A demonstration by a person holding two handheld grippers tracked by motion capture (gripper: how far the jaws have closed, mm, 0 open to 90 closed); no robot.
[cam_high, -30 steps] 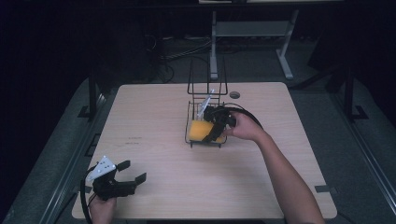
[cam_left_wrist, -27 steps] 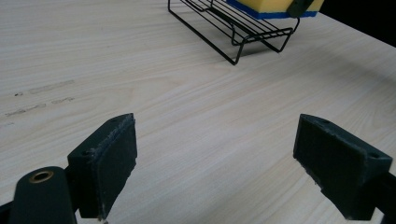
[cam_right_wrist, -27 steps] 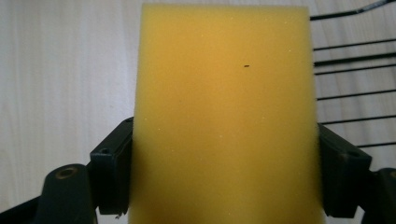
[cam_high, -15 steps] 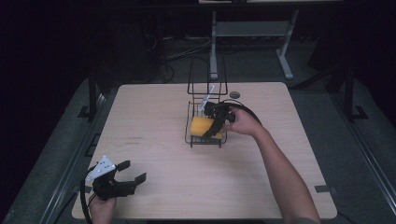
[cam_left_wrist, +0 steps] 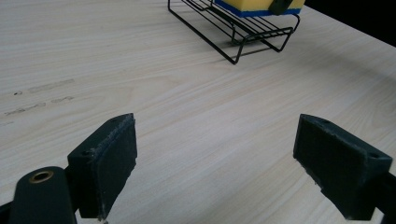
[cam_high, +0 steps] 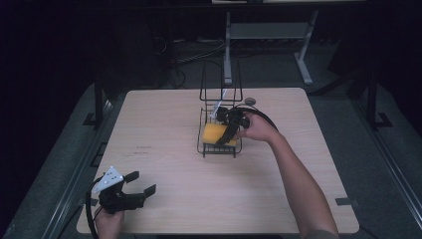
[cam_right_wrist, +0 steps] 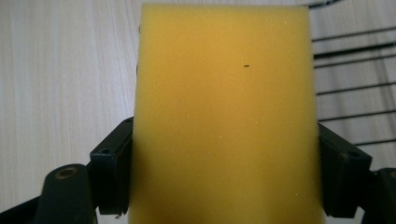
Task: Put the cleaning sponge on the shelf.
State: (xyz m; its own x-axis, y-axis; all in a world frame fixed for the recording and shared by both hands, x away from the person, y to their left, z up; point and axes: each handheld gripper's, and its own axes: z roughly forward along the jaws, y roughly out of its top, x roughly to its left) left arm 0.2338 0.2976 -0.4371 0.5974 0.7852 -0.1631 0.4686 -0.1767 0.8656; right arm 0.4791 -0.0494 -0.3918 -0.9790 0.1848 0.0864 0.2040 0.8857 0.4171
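My right gripper clamps the yellow sponge over the wire rack at the table's twelve o'clock; releasing remains. My left gripper idles, jaws spread, at seven o'clock.

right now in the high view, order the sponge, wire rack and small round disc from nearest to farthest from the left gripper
From the left gripper, at the table's near left corner:
1. Wire rack: its front edge at mid-table comes first.
2. Sponge: lying in the rack, clamped by the right gripper.
3. Small round disc: beyond the rack, near the far edge.
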